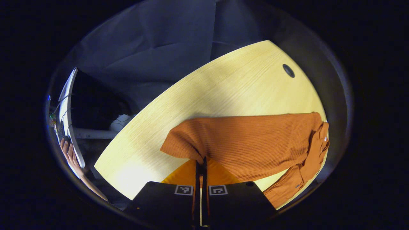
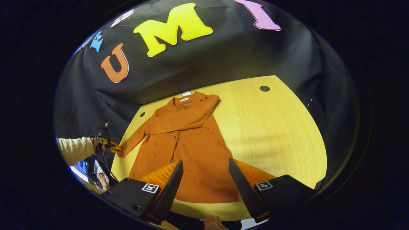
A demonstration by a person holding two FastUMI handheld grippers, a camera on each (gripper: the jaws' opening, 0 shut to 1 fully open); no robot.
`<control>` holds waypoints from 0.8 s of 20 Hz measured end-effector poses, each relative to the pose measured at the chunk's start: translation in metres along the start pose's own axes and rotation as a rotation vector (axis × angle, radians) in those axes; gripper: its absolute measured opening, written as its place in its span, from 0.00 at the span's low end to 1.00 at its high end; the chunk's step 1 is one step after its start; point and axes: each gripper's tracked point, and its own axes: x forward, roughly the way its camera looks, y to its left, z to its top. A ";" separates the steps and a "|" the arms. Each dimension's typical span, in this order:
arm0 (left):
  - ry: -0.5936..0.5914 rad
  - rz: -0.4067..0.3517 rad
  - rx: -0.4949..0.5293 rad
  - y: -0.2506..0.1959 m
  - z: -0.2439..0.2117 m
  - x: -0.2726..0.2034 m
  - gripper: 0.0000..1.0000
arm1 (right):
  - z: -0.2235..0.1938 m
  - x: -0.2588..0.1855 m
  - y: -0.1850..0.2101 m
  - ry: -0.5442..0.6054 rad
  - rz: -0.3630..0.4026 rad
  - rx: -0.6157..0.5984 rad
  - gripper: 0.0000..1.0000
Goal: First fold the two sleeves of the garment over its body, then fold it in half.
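Right, left gripper view first: the left gripper [image 1: 201, 166] is clenched on the cuff of the garment's [image 1: 255, 143] sleeve [image 1: 183, 142], fingers [image 1: 197, 179] nearly together w/ ribbed knit between them. The orange cardigan lies across the pale wood table [image 1: 230, 86], its other sleeve already folded over the body near the collar at the right edge. A dark round hole [image 1: 288, 70] sits in the tabletop at the far side. Behind the table hangs plain dark cloth; a person's hand [image 1: 68, 153] shows at the far left by a white board edge. Square black-and-white tags on the gripper body carry a pattern, no readable words.

Right gripper view: the right gripper [image 2: 204, 175] is released, fingers spread wide, hovering above the hem of the cardigan [image 2: 188, 153], touching nothing. A small white label [image 2: 184, 99] sits inside the collar, too small to read. The left gripper [image 2: 110, 145], held by a hand in a cream sleeve [image 2: 75, 149], grips the cuff at the table's left edge. Two cable holes show in the tabletop [image 2: 271, 127]; black cloth wall behind.
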 end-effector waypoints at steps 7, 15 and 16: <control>-0.177 -0.150 0.203 -0.132 0.027 -0.069 0.04 | -0.002 0.012 -0.009 0.024 0.068 0.029 0.93; -0.182 -0.305 0.442 -0.288 -0.022 -0.142 0.04 | -0.015 0.017 -0.057 0.025 0.068 0.108 0.93; -0.186 -0.333 0.467 -0.311 -0.029 -0.151 0.04 | -0.017 0.015 -0.065 0.024 0.060 0.119 0.93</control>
